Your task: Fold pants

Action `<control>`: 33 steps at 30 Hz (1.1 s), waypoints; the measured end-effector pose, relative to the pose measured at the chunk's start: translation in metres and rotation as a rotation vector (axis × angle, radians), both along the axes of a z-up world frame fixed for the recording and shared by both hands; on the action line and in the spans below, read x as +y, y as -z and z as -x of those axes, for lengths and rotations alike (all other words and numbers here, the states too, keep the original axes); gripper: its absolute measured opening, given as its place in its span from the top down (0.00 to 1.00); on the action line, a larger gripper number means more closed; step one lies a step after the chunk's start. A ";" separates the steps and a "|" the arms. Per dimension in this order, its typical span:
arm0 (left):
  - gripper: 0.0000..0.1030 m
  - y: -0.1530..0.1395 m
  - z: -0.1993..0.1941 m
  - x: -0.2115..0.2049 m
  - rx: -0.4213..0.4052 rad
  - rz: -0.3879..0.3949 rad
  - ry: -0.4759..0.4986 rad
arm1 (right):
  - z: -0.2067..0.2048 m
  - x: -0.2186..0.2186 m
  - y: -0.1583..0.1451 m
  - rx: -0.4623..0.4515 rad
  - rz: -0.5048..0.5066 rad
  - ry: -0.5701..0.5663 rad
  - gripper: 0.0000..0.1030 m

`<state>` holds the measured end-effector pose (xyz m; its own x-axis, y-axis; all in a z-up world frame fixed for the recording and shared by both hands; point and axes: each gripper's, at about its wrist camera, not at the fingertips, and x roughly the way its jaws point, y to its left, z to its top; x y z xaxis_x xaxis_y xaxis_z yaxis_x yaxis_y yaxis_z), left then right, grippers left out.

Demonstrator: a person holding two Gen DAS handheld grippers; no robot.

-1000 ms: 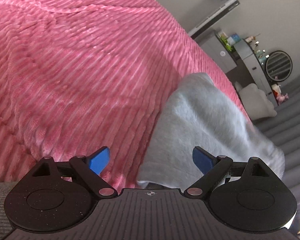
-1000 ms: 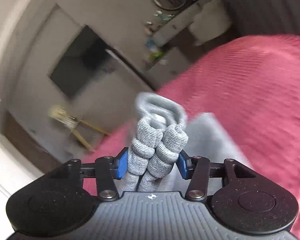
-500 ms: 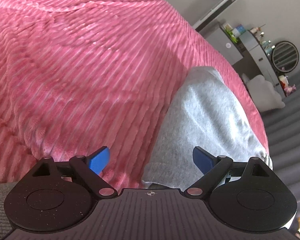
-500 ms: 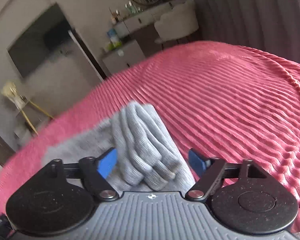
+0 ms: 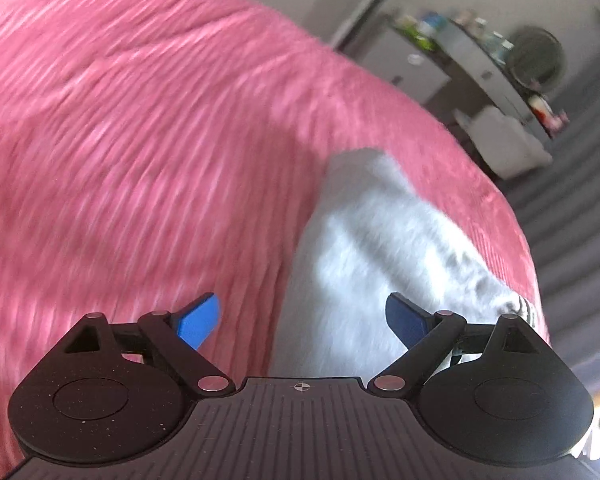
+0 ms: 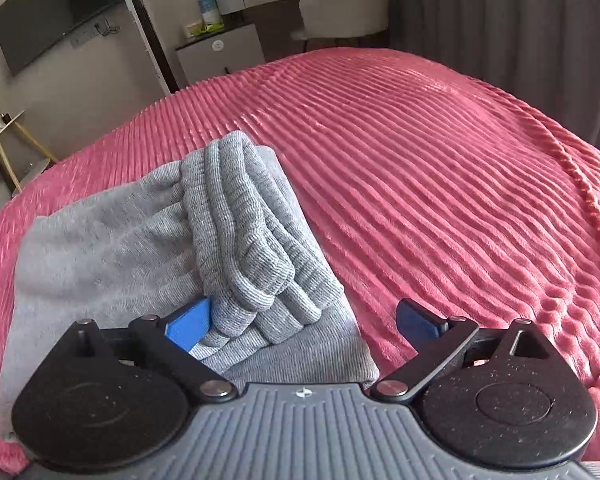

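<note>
pants: grey knit sweatpants (image 6: 148,248) folded into a compact stack, ribbed elastic cuffs (image 6: 252,248) bunched on top, edges a bit rumpled

where: lying on the pink ribbed plush bedspread (image 6: 440,168), near its edge; in the right wrist view they sit from about 9 to 12 o'clock of the claw, in the left wrist view around 1 o'clock, blurry there

right gripper (image 6: 303,322): jaws have just been opening and now stand wide; the cuffs lie loose between them, the left blue pad just beside the cloth, nothing pinched

left gripper (image 5: 302,320): spread wide, empty, pants edge under the gap

vs a second ago: the right claw was squeezing the cuffs up in the air, now they rest on the stack; left view has slid sideways and blurred
</note>
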<state>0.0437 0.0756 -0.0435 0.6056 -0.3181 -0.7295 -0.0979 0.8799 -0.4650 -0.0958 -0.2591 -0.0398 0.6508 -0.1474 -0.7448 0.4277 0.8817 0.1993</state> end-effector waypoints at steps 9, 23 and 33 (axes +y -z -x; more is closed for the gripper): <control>0.16 -0.015 -0.081 -0.038 -0.128 -0.216 0.177 | 0.007 -0.005 0.006 -0.004 -0.032 -0.002 0.05; 0.24 0.034 -0.153 -0.117 -0.157 -0.530 0.260 | -0.007 -0.016 0.025 -0.009 -0.140 -0.043 0.05; 0.16 -0.007 -0.094 -0.111 -0.284 -0.514 0.281 | -0.007 -0.018 0.028 -0.015 -0.171 -0.041 0.05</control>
